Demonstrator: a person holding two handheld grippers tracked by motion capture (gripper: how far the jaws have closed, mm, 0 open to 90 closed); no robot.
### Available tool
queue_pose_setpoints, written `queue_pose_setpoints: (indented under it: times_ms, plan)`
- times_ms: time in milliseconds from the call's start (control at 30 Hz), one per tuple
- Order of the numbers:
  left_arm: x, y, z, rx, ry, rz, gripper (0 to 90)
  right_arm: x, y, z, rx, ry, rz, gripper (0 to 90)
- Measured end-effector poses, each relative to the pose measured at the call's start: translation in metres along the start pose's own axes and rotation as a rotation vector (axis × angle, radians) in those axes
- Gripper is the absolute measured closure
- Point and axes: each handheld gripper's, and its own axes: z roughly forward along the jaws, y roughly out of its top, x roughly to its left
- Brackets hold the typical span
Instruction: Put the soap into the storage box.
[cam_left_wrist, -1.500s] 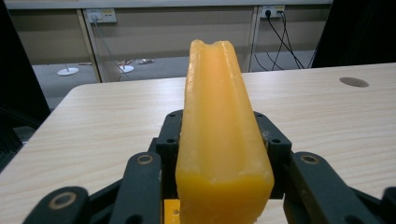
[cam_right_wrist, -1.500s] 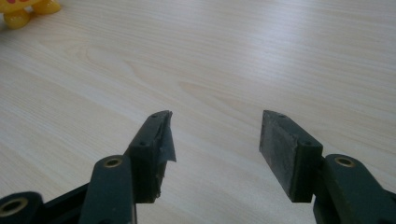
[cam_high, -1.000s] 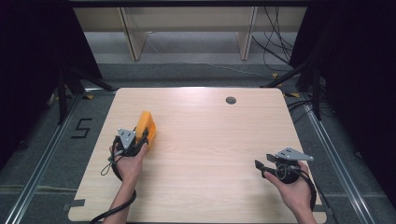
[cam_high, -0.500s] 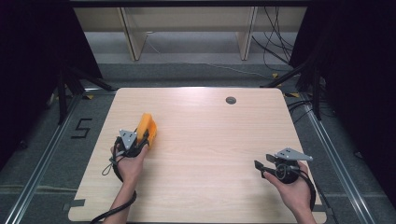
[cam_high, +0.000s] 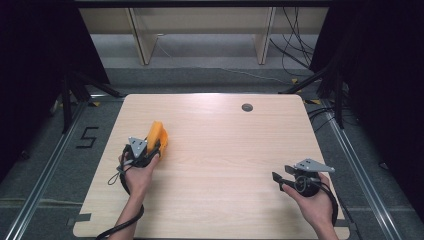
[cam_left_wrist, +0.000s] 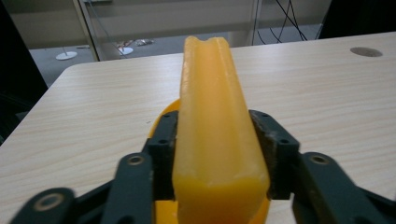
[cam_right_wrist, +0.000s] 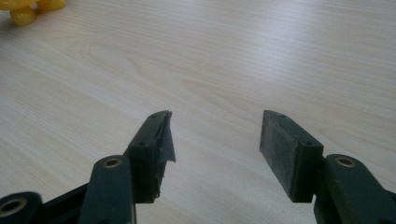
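Note:
A soft yellow-orange moulded piece (cam_high: 157, 135) rests on the left part of the wooden table (cam_high: 225, 150). My left gripper (cam_high: 150, 147) has it between its jaws. In the left gripper view the yellow piece (cam_left_wrist: 217, 135) runs forward as a long rounded ridge, and both pads (cam_left_wrist: 273, 154) lie against its sides. These jaws have just been opening, with the piece still between them. My right gripper (cam_high: 278, 181) hovers low over the table's right front, open, with nothing between its fingers (cam_right_wrist: 287, 154). A bit of the yellow piece (cam_right_wrist: 25, 9) shows far off in the right gripper view.
A round cable hole (cam_high: 247, 107) sits near the table's far edge. Behind the table are the legs of a shelf (cam_high: 141, 42) and loose cables (cam_high: 295, 55) on the floor. A "5" (cam_high: 87, 137) is marked on the floor to the left.
The yellow piece looks a little broader between the left jaws than before. Both hands have kept their places.

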Motion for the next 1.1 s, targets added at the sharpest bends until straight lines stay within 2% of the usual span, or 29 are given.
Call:
queue_pose_setpoints:
  times_ms: [100,133,200,267,300,333,367,400,433,467,500,533,567,600,667,700,733,767,800,867,900,967,1000,1033,1100]
  plan:
    - [-0.001,0.008,-0.002,0.051,-0.005,0.011,39.4,0.001,0.0,0.001,0.005,-0.01,0.007,43.5]
    - [0.0,0.01,-0.003,0.061,0.001,0.015,36.4,0.0,0.0,0.0,-0.006,0.003,0.001,43.5]
    - [0.001,0.013,-0.005,0.064,0.008,0.014,33.5,0.001,0.0,-0.001,0.019,0.009,0.016,43.3]
    - [0.002,0.019,-0.01,0.078,0.014,0.011,30.2,-0.001,0.001,-0.002,0.024,0.011,-0.013,43.2]
    - [0.002,0.025,-0.016,0.106,0.02,0.015,28.8,-0.001,0.001,-0.002,0.025,0.011,-0.01,43.0]
    - [0.002,0.025,-0.016,0.106,0.02,0.015,29.0,0.001,0.001,-0.002,0.028,0.013,0.02,42.9]
    - [0.003,0.029,-0.024,0.161,0.025,0.014,28.8,0.001,0.0,-0.002,0.029,0.012,0.021,42.9]
    - [0.003,0.03,-0.029,0.182,0.018,-0.001,28.8,-0.001,0.0,-0.001,0.022,0.01,-0.008,42.8]
    - [0.003,0.03,-0.034,0.199,0.011,-0.009,28.8,0.001,0.0,-0.001,0.023,0.01,0.014,42.5]
    - [0.004,0.03,-0.039,0.206,0.009,0.0,28.3,0.001,0.0,-0.001,0.018,0.007,0.01,42.4]
    - [0.004,0.03,-0.045,0.214,0.008,0.009,28.0,-0.001,0.0,-0.001,0.008,0.003,-0.022,42.2]
    - [0.004,0.029,-0.05,0.213,-0.003,0.025,27.9,0.002,0.0,-0.002,0.03,0.026,0.021,42.1]
    - [0.003,0.027,-0.056,0.208,-0.036,0.029,27.4,0.002,0.0,-0.002,0.036,0.026,0.026,42.1]
    - [0.003,0.023,-0.063,0.203,-0.077,0.034,27.0,0.0,0.0,-0.001,0.024,0.027,-0.011,42.0]
    - [0.006,0.015,-0.073,0.194,-0.124,0.06,25.6,0.0,0.0,-0.001,0.02,0.027,-0.016,41.9]
    - [0.006,0.015,-0.073,0.194,-0.124,0.06,25.8,0.0,0.0,-0.001,0.02,0.027,-0.016,41.9]
    - [0.007,0.008,-0.08,0.18,-0.155,0.071,25.9,0.0,0.0,-0.001,0.025,0.022,-0.014,41.9]
    - [0.009,-0.006,-0.091,0.172,-0.208,0.096,25.7,-0.001,0.0,-0.001,0.027,0.022,-0.01,41.9]
    - [0.009,-0.006,-0.091,0.172,-0.208,0.096,25.7,-0.001,0.0,0.0,0.021,0.028,-0.012,41.9]
    - [0.013,-0.026,-0.104,0.165,-0.247,0.143,25.6,-0.001,0.0,0.0,0.02,0.032,-0.001,41.8]
    - [0.015,-0.032,-0.108,0.154,-0.254,0.149,25.8,-0.001,0.0,0.0,0.015,0.029,-0.006,41.9]
    - [0.018,-0.043,-0.116,0.166,-0.28,0.12,27.7,-0.001,0.0,0.0,0.008,0.022,-0.012,41.9]
    - [0.019,-0.045,-0.119,0.177,-0.293,0.115,27.8,0.002,0.0,-0.001,0.015,0.024,0.023,41.9]
    - [0.018,-0.046,-0.122,0.18,-0.287,0.124,27.8,0.002,0.0,-0.001,0.017,0.023,0.025,41.9]
    - [0.017,-0.046,-0.123,0.171,-0.301,0.125,28.1,0.002,0.001,0.0,0.013,0.024,0.015,41.9]
